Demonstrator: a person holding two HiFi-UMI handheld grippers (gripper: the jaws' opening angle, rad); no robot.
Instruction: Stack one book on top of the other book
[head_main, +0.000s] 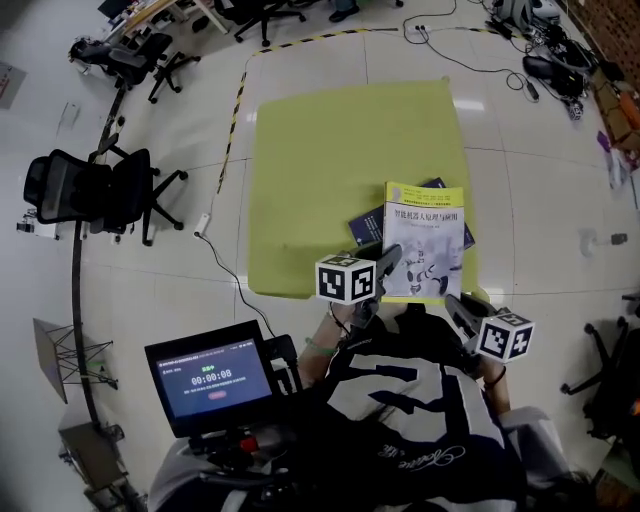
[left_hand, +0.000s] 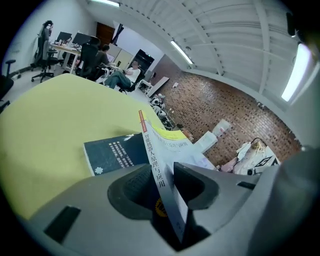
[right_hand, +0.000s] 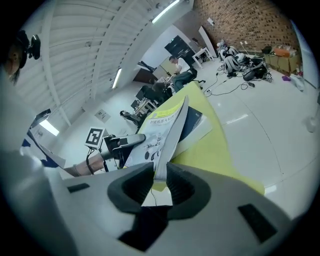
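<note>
Grey jaws of the left gripper (left_hand: 165, 175) clamp the near corner of the yellow-and-white book (head_main: 425, 240) at its spine. The spine carries Chinese print ending "原理与应用". The right gripper (right_hand: 160, 172) pinches the same book's near edge, jaws narrow on its thin side.

The book lies over the dark blue book (left_hand: 112, 152) on the yellow-green cloth (head_main: 330, 180) and hides most of it. Whether the two touch is unclear. White lines on the blue cover are too small to read. A small monitor (head_main: 210, 378) nearby shows a timer whose digits are hard to read.
</note>
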